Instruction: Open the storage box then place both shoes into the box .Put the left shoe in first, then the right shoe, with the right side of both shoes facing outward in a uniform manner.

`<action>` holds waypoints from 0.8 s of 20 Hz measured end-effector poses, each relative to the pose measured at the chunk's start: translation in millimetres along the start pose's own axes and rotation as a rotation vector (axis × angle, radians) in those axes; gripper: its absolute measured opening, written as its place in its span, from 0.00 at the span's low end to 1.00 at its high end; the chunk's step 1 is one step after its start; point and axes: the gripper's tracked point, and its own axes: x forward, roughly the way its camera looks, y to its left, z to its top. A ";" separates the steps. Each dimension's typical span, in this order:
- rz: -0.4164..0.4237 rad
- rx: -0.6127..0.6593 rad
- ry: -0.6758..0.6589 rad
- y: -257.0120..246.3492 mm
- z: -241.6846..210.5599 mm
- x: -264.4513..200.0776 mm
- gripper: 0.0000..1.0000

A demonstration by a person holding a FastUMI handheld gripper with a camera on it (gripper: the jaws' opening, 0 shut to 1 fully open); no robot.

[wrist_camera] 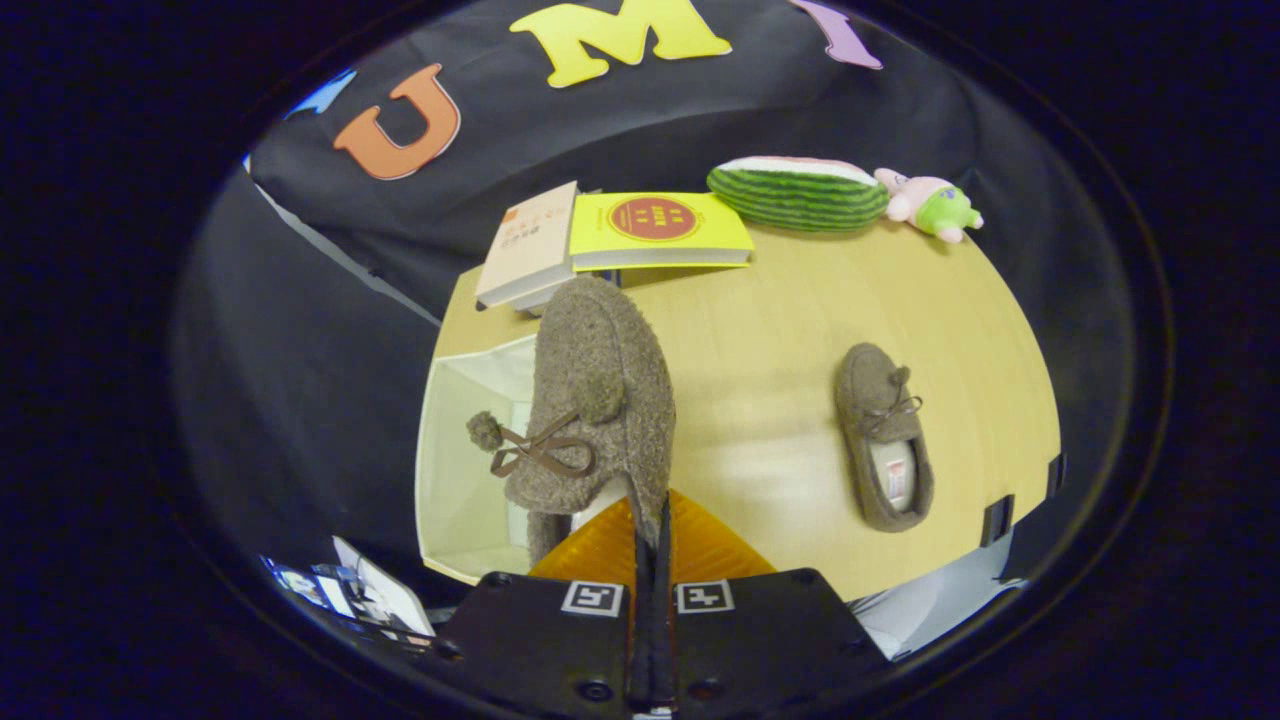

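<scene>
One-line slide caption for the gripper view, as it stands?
Claw shut on a brown shoe above the open storage box; second shoe lies on the table.

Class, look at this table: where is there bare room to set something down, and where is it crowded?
Bare wood lies between the held shoe in the shut gripper and the other shoe, and from there up to the yellow book. The far edge is crowded: books, watermelon plush, small toy.
</scene>
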 end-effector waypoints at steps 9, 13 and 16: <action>0.173 0.044 0.014 119.4 -36.5 68.1 0.06; 0.153 0.044 0.031 137.8 -56.4 114.5 0.06; 0.133 0.046 0.047 145.7 -71.8 140.4 0.06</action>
